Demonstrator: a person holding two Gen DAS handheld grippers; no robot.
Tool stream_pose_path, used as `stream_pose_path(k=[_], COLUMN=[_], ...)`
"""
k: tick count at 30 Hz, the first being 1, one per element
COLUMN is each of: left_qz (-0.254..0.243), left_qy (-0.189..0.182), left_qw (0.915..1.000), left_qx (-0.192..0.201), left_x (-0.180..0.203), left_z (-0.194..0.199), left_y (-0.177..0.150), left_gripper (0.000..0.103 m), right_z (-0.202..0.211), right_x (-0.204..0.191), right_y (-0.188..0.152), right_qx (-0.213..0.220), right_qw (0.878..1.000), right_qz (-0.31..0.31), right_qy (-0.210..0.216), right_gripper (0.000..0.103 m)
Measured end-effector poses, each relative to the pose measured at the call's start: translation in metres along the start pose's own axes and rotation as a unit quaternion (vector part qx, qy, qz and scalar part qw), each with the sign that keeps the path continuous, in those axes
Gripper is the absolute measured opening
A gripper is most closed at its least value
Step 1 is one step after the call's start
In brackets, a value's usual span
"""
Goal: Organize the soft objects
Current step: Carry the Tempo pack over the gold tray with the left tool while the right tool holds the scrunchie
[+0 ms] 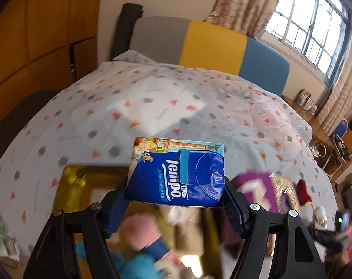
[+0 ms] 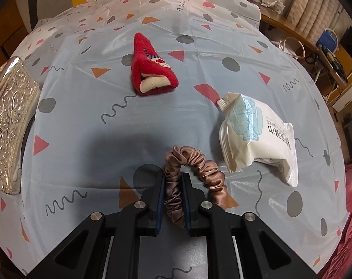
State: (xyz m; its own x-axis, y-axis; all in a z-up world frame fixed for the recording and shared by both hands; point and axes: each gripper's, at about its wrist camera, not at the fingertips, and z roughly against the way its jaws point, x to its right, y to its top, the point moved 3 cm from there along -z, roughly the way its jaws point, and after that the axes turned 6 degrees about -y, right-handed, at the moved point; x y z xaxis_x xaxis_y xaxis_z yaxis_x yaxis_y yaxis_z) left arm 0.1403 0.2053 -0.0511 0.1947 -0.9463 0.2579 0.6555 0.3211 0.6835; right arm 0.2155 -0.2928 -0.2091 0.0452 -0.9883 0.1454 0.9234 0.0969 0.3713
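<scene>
My left gripper (image 1: 176, 186) is shut on a blue Tempo tissue pack (image 1: 176, 174) and holds it above a yellow box (image 1: 78, 186) that holds blurred soft toys, one pink (image 1: 141, 230) and one blue (image 1: 129, 265). My right gripper (image 2: 173, 186) is shut on a brown satin scrunchie (image 2: 194, 162), whose loop rests on the patterned tablecloth (image 2: 106, 93). A red knitted sock (image 2: 150, 67) lies further away at the centre. A white wet-wipes pack (image 2: 257, 137) lies to the right.
An embossed silver box (image 2: 8, 125) stands at the left table edge. A purple box (image 1: 259, 188) and the red sock (image 1: 303, 190) lie right of the yellow box. A chair with a grey, yellow and blue back (image 1: 210, 44) stands behind the table. A wooden desk (image 2: 315, 46) stands at the right.
</scene>
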Motion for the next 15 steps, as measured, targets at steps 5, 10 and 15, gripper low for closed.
stream_pose_path(k=[5,10,15], left_qz=[0.054,0.104,0.116], left_qy=[0.013,0.044,0.063], left_qw=[0.9985,0.9936,0.9909], left_qx=[-0.002,-0.007,-0.028], left_x=[-0.051,-0.100,-0.125], left_z=[0.025,0.041,0.039], left_y=[-0.044,-0.080,-0.106], left_gripper=[0.074,0.074,0.074], right_z=[-0.001,-0.002,0.001], right_x=[-0.002,-0.005,-0.011], right_y=[0.001,0.001,-0.002], right_qx=[0.001,0.003,0.005], right_qw=[1.000,1.000,1.000], right_qz=[0.003,0.006,0.006], right_qy=[-0.004,-0.011,-0.016], right_gripper=[0.013,0.013,0.013])
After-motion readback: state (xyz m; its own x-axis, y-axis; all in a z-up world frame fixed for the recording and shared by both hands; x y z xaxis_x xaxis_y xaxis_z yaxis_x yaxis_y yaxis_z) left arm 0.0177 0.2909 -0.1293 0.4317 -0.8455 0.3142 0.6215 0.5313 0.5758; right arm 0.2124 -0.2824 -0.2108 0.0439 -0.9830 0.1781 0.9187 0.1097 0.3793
